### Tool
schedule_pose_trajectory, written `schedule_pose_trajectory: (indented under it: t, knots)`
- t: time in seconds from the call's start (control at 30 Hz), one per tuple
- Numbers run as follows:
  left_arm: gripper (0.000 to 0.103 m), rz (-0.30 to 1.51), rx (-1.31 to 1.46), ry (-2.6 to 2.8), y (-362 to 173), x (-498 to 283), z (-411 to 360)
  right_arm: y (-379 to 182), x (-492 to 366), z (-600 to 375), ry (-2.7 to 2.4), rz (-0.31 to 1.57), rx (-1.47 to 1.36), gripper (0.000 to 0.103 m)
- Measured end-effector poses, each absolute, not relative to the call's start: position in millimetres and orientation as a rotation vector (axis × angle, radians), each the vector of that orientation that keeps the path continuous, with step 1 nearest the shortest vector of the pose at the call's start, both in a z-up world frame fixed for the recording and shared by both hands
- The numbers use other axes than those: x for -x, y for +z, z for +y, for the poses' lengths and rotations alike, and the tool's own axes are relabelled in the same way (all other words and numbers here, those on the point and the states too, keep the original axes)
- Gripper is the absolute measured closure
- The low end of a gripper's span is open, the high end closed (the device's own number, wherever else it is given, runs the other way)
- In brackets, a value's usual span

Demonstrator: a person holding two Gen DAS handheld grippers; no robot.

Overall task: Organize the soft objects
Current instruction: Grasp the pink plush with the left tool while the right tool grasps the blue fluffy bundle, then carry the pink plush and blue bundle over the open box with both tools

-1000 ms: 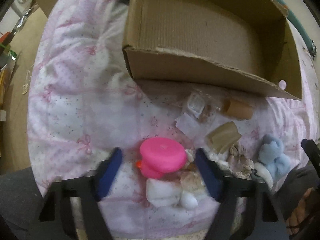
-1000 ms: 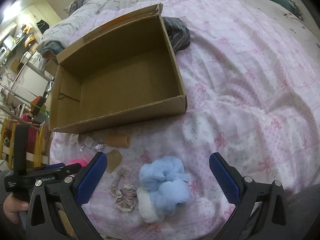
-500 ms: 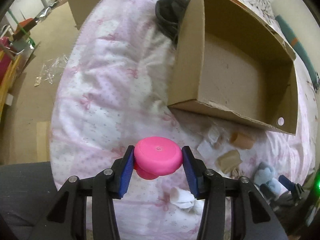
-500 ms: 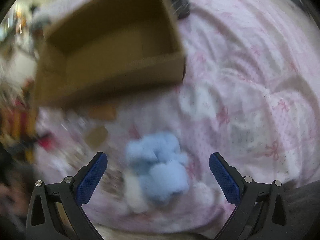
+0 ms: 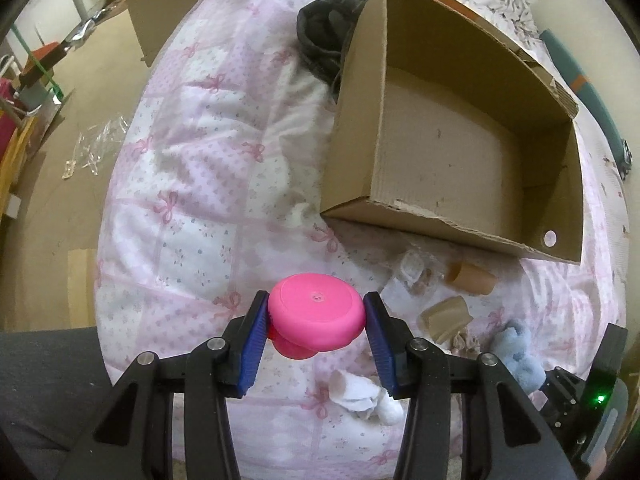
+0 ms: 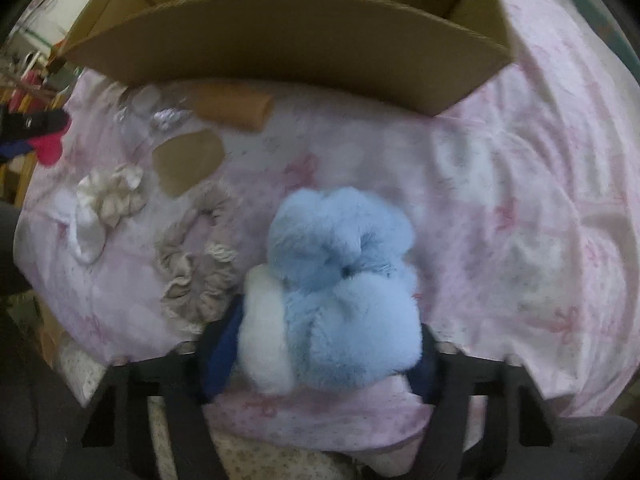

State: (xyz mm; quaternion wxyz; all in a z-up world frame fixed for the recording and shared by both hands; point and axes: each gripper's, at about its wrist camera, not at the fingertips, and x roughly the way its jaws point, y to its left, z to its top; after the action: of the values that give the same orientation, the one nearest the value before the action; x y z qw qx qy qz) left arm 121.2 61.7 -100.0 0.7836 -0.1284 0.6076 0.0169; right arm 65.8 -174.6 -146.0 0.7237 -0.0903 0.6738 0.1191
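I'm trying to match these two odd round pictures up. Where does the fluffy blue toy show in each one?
Left wrist view: the fluffy blue toy lies small at the lower right, on the pink quilt, beside the other gripper.
Right wrist view: it fills the lower middle, between the right gripper's closing jaws.
Shared landmark: the open cardboard box lies beyond the toy in both views.
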Motion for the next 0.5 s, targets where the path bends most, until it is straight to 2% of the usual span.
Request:
schedule_pose_trajectory:
  t: [0.17, 0.5]
  knots:
    - [0.06, 1.303, 0.272, 0.036, -100, -118, 62, -138, -61, -168, 0.308, 1.449, 0.158, 0.063]
    - [0.06, 1.276, 0.212, 0.054, -94, -113, 56, -67, -50, -190, 0.436, 1.115, -0.149, 0.063]
